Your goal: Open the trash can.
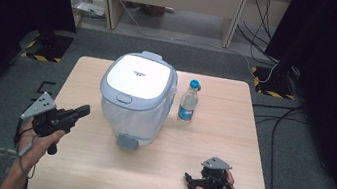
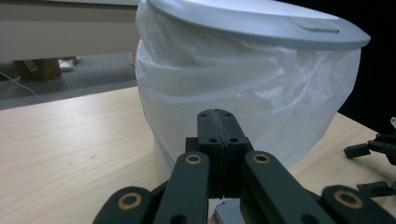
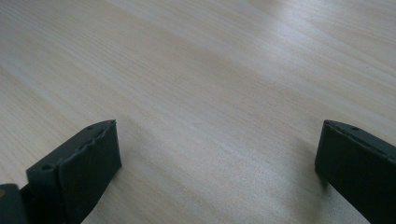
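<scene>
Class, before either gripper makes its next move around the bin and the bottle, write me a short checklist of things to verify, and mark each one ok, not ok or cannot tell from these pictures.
1. Left gripper empty, jaws shut together and pointing at the bin: ok.
2. Right gripper open over bare table with nothing between its jaws: ok.
3. Bin lid closed on the pedal bin: ok.
4. Liner bag fitted over the bin's rim under the lid: ok on the sides that show, far side cannot tell.
5. Water bottle upright, capped, standing apart from the bin: ok.
6. Pedal at the bin's foot free of both grippers: ok.
</scene>
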